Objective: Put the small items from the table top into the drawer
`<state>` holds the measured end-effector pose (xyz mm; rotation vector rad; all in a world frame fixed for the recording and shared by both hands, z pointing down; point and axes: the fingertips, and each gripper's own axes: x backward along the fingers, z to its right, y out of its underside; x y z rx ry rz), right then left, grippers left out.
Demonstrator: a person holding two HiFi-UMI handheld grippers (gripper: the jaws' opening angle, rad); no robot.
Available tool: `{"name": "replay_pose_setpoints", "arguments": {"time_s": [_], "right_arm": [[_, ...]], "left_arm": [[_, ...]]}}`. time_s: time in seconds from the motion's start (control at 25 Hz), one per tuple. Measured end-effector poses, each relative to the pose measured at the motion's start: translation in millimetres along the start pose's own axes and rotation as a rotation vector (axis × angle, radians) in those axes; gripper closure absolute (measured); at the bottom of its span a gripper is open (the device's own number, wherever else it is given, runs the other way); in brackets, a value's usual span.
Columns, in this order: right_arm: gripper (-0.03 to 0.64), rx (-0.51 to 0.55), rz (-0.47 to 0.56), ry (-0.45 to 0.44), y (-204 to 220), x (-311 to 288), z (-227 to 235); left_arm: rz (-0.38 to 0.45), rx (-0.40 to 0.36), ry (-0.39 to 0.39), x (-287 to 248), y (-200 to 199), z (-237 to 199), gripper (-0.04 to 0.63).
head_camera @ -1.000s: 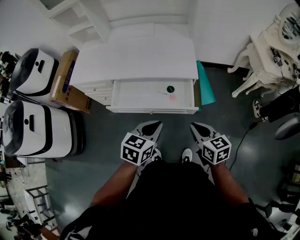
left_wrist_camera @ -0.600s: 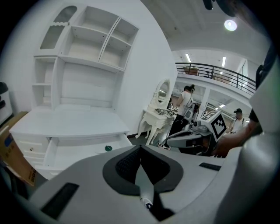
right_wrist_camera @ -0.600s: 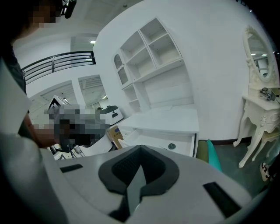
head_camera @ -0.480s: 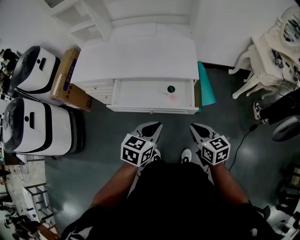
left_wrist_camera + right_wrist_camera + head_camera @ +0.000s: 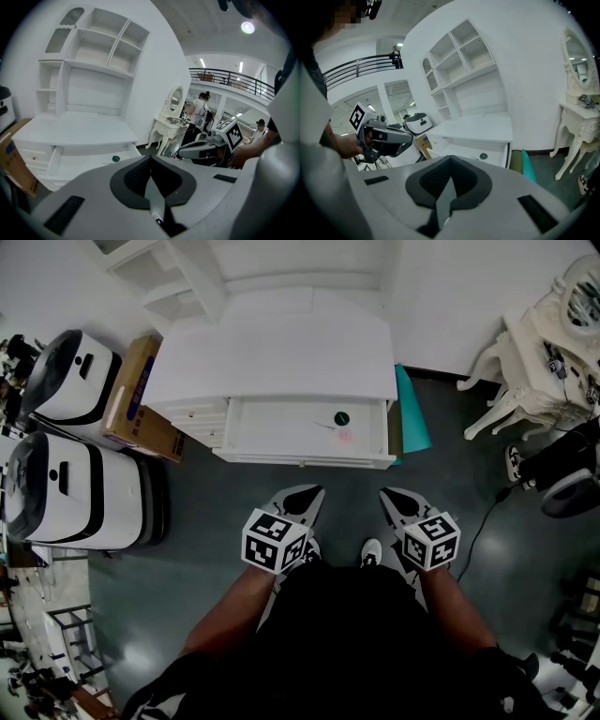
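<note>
Nothing has moved since a second ago. Left tongs [image 5: 302,499] and right tongs [image 5: 401,502] are both closed and empty, held low, well apart from the open drawer [image 5: 305,460]. Green disc [image 5: 341,418] lies inside, toward its right end.

Bright, even indoor light comes from overhead: a ceiling lamp [image 5: 248,27] flares to a white spot in the left gripper view. In the head view the white bench [image 5: 281,352] and the inside of the open drawer [image 5: 281,432] are almost washed out against the dim grey floor [image 5: 216,507]. Both gripper views bulge strongly and fall to black at the corners. The grey bodies of the left gripper [image 5: 151,168] and right gripper [image 5: 449,168], close to the lens, look soft, while the room beyond stays fairly sharp.
</note>
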<state>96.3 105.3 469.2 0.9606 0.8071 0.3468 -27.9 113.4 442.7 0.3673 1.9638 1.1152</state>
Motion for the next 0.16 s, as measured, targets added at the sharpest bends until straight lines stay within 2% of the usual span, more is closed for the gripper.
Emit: {"name": "replay_pose_setpoints", "arguments": {"time_s": [0.16], "right_arm": [[0.591,-0.004,-0.002,0.001,-0.3,0.5,0.9]], "left_arm": [[-0.001,0.001,0.0,-0.4,-1.6,0.7,0.585]]}}
